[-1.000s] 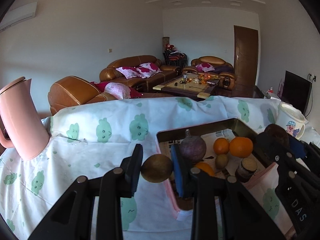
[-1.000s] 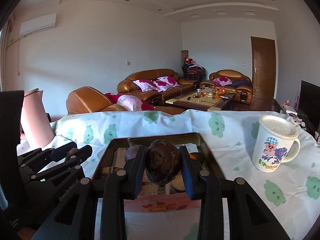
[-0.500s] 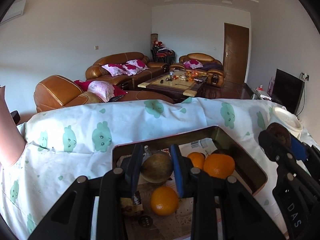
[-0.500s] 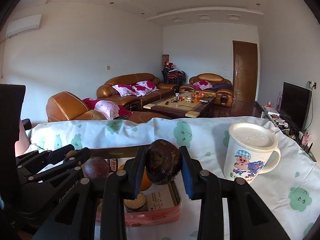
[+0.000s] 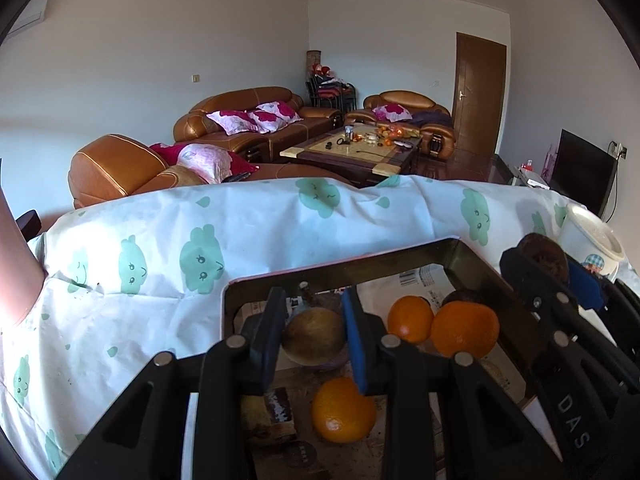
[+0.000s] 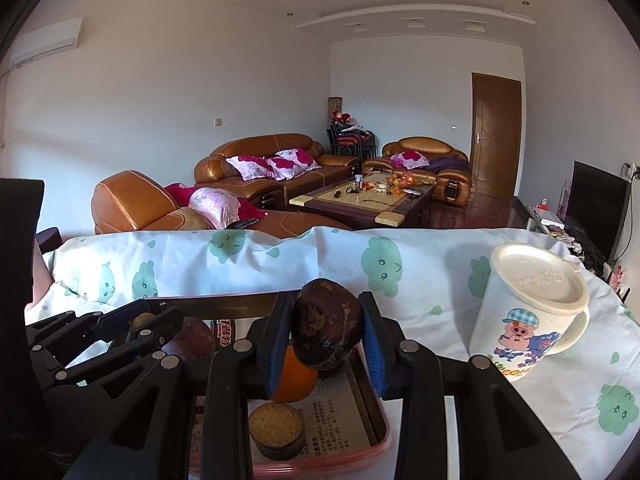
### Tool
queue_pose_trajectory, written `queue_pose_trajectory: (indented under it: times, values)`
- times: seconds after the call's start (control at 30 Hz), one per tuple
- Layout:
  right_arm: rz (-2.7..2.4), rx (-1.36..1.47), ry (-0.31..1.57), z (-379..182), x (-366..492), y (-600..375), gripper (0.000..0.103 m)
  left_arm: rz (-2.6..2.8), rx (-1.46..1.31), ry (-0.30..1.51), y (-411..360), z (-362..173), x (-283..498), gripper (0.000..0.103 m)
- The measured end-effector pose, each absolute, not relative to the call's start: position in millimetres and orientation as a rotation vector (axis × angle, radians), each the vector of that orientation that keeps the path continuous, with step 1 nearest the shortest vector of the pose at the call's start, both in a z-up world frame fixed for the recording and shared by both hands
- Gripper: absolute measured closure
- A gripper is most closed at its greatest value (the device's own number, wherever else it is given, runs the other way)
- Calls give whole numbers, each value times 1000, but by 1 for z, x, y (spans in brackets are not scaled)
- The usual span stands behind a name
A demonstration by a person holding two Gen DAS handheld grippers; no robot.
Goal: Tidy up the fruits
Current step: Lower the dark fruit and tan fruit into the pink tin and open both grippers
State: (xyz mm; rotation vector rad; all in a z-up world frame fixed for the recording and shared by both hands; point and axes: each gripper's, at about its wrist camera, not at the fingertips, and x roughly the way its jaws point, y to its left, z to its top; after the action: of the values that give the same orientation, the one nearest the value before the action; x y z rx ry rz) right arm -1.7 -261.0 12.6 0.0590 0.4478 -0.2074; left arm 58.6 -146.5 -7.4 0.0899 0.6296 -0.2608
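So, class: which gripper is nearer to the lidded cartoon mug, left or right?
Right. The right gripper, clamping a dark brown fruit, sits just beside the mug. The left gripper, holding a tan fruit, is over the tray, farther from it.

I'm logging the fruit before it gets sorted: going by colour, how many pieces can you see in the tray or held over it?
Orange: 3, in the tray
Tan-brown: 1, held in the left gripper
Dark brown: 1, held in the right gripper
Purple: 1, in the tray
Total: 6; others may be hidden.
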Motion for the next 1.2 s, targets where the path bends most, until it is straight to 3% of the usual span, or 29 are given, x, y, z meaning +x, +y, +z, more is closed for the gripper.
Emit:
queue_pose_trajectory:
  times: [0.6, 0.83, 1.2]
  values:
    - [-22, 94, 541, 1, 15, -259, 65, -268, 104, 643, -140, -11, 58, 73]
    - [208, 308, 519, 0, 14, -276, 65, -292, 116, 635, -143, -10, 52, 73]
    - [121, 283, 468, 11, 1, -277, 64, -258, 107, 640, -143, -11, 53, 70]
